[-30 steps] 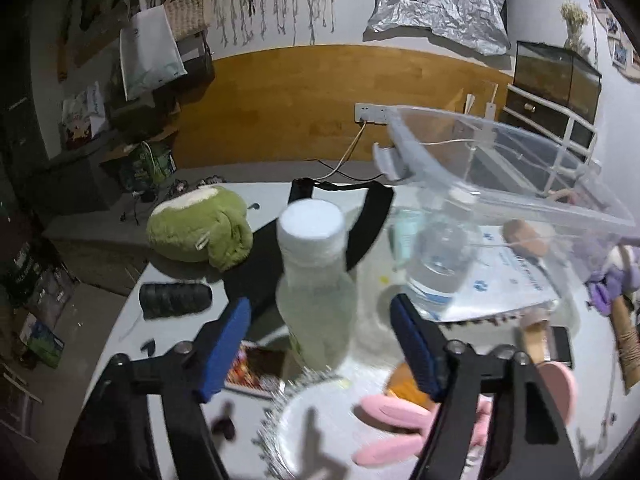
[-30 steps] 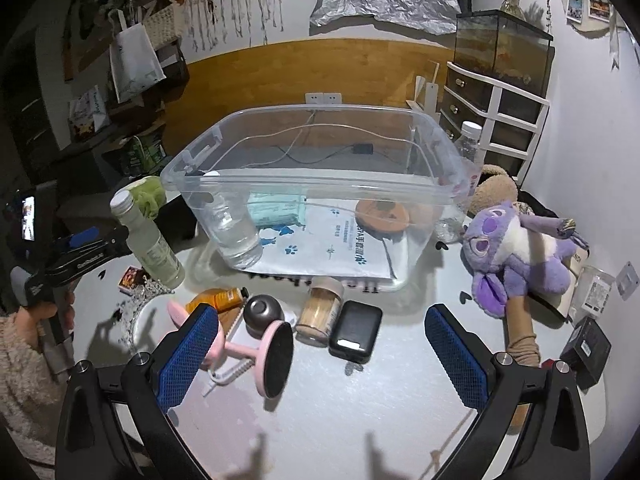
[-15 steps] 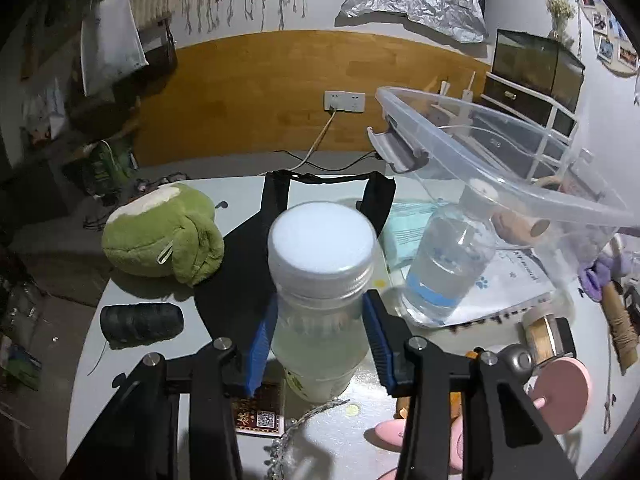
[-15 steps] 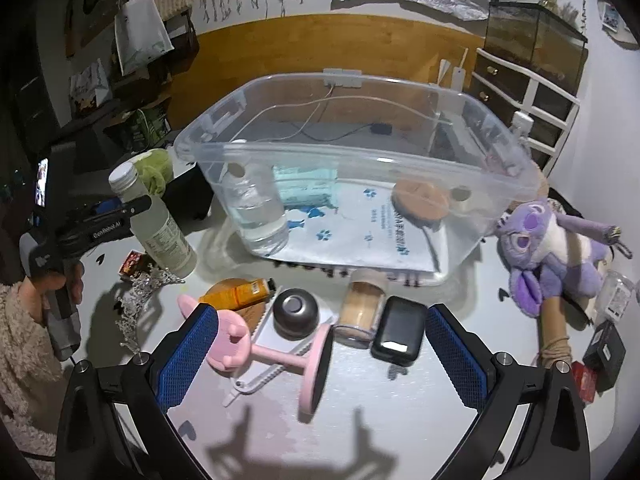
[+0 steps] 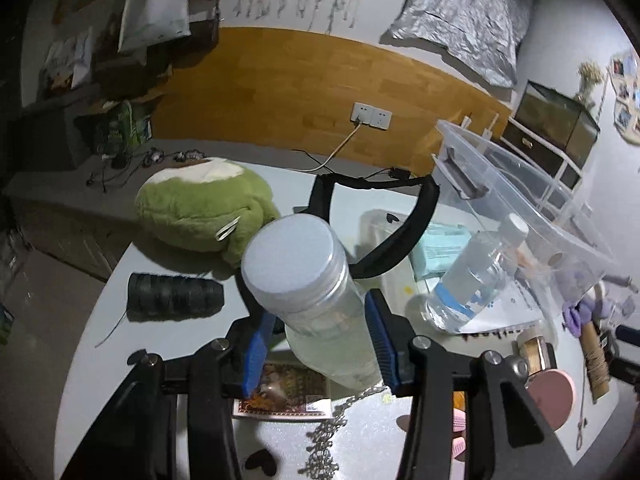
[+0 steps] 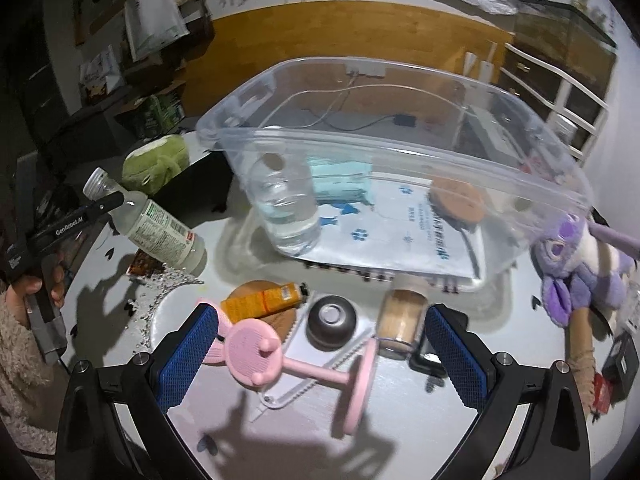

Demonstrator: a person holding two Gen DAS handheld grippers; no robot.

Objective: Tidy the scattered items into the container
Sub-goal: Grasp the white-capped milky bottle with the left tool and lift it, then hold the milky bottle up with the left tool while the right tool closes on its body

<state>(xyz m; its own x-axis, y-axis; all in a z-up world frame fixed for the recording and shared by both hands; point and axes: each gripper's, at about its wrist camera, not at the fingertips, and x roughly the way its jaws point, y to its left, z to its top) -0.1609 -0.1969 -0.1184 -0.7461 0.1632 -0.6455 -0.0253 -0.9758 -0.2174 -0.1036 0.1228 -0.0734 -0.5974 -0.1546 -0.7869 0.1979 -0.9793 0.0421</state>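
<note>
While the left gripper (image 5: pixel 318 342) pinches the cloudy bottle (image 5: pixel 316 300) just below its white cap, the bottle hangs tilted over the table (image 5: pixel 168 344) with its base low above a small printed card (image 5: pixel 282 396) and a silvery tiara (image 6: pixel 168 284). Though the jaws are easing a touch wider, both blue pads press on the bottle's neck. A grip that high could let the heavy body swing or slip out as it is carried.

Further right sits the clear container (image 6: pixel 400 148), its near wall tall; a bottle dragged across at this height could knock the rim and shove the whole bin, which already holds a water bottle (image 6: pixel 286 208), a teal pack (image 6: pixel 340 180) and a brown round piece (image 6: pixel 456 200).

Rightmost, the right gripper (image 6: pixel 320 356) stands spread wide and empty over a crowded patch: a pink rabbit-eared stand (image 6: pixel 304 360), an orange tube (image 6: pixel 262 300), a dark bowl (image 6: pixel 332 320) and a tan jar (image 6: pixel 400 312). Closing here could catch two things at once or topple the jar. Beyond lies a purple plush (image 6: pixel 580 264).
</note>
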